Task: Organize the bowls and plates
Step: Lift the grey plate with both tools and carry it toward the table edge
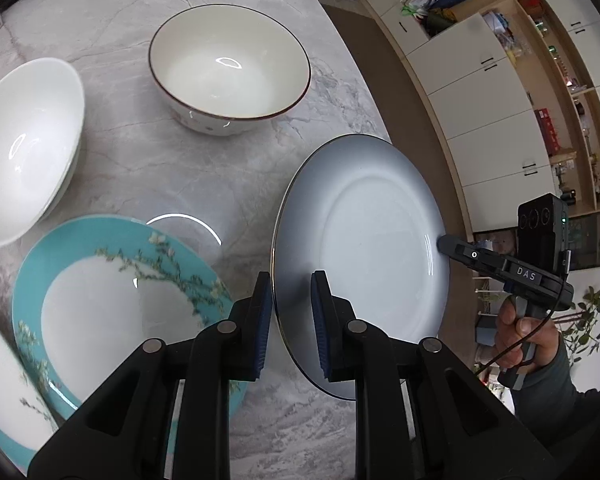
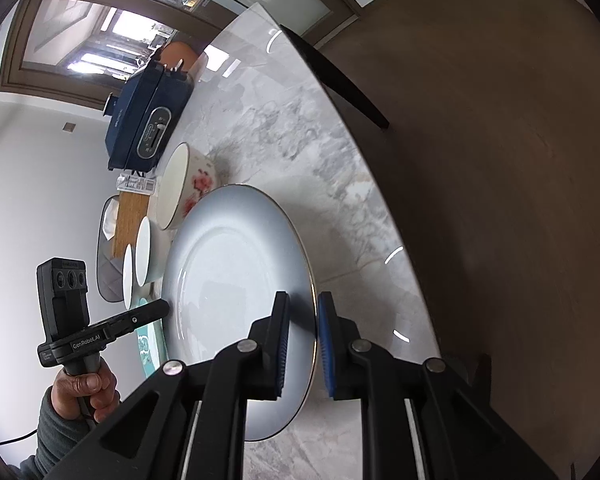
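Note:
A grey-blue plate (image 1: 364, 248) with a thin dark rim is tilted up off the marble table; it also shows in the right wrist view (image 2: 236, 280). My left gripper (image 1: 290, 320) straddles its near rim, one pad on each side with a gap. My right gripper (image 2: 302, 344) straddles the opposite rim the same way, and shows in the left wrist view (image 1: 444, 242). A teal floral plate (image 1: 112, 304) lies at lower left. A brown-rimmed bowl (image 1: 228, 68) stands behind. Stacked white bowls (image 1: 24, 144) sit at the left.
The marble table (image 1: 160, 168) ends in a curved edge right of the plate, with brown floor (image 2: 500, 160) beyond. A dark blue appliance (image 2: 148, 120), a wooden board (image 2: 130, 216) and a clear box (image 2: 136, 184) stand at the far end. Cabinets (image 1: 480, 112) line the wall.

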`<action>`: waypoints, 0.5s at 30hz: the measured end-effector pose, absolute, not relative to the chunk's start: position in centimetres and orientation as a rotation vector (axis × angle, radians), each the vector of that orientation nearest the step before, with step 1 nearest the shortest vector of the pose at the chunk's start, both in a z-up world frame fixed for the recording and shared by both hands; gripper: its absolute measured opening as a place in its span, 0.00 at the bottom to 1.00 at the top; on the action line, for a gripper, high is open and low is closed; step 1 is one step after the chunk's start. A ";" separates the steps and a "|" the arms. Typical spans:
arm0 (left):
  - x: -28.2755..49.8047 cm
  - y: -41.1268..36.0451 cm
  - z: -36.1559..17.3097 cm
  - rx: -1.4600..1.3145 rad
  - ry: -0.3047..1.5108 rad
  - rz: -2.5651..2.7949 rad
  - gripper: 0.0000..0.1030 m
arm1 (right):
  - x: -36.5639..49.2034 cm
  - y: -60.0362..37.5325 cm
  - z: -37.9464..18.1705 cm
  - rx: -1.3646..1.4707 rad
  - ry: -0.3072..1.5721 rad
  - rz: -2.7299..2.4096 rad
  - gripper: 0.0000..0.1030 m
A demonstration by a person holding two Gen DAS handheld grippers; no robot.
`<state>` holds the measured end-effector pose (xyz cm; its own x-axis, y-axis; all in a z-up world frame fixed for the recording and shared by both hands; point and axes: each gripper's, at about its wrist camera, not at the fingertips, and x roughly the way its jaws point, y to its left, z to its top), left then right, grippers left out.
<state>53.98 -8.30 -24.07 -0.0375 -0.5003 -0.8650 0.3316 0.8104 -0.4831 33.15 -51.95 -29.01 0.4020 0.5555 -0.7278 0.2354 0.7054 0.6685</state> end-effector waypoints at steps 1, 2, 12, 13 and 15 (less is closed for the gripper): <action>53.7 -7.9 -23.8 -0.145 1.458 -0.671 0.16 | 32.8 -51.7 -28.7 0.802 1.169 0.236 0.16; 53.3 -7.7 -23.6 -0.144 1.453 -0.667 0.16 | 32.4 -51.5 -28.4 0.798 1.168 0.239 0.16; 48.7 -3.5 -22.6 -0.203 1.414 -0.647 0.16 | 28.6 -47.7 -25.9 0.748 1.170 0.269 0.17; 48.2 -2.8 -22.6 -0.207 1.410 -0.643 0.16 | 28.2 -47.2 -25.7 0.744 1.172 0.273 0.17; 47.1 -1.5 -22.6 -0.216 1.408 -0.633 0.16 | 27.4 -46.0 -25.5 0.735 1.177 0.282 0.17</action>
<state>47.09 -1.47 -22.58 0.0310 -0.5297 -0.8476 0.2825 0.8181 -0.5009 27.36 -45.98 -25.52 0.3816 0.5619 -0.7339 0.1678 0.7387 0.6528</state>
